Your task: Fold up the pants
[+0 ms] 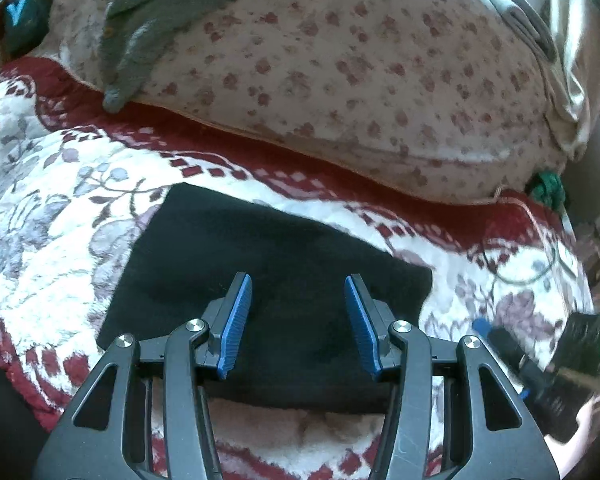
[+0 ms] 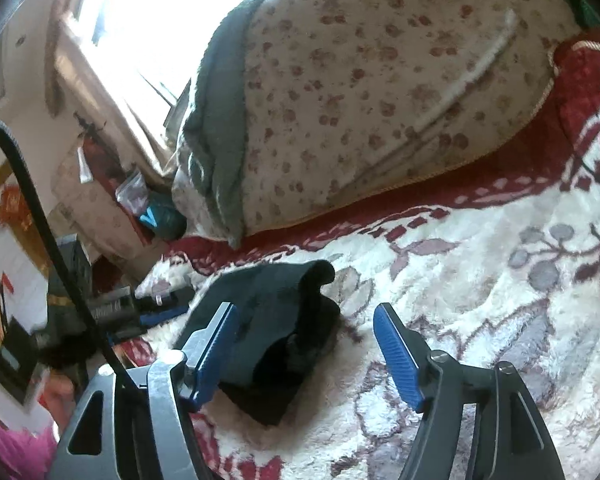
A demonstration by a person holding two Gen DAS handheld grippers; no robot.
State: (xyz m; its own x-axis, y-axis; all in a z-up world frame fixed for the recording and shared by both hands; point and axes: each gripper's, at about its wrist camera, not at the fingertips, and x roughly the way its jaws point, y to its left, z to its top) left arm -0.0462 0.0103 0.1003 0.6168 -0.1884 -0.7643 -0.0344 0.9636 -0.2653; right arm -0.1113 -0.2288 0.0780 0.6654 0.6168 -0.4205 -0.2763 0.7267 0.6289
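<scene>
Both grippers, left (image 1: 298,322) and right (image 2: 304,354), hang with jaws apart over the black pants (image 1: 260,276); press the raised flap (image 2: 308,276) flat on the floral blanket (image 1: 52,200) before folding.

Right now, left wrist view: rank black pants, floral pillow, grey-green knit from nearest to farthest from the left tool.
1. Black pants: folded flat on the blanket, directly under the open left tool.
2. Floral pillow: behind the pants, past the blanket's red border.
3. Grey-green knit: draped over the pillow, upper left, farthest back.
</scene>
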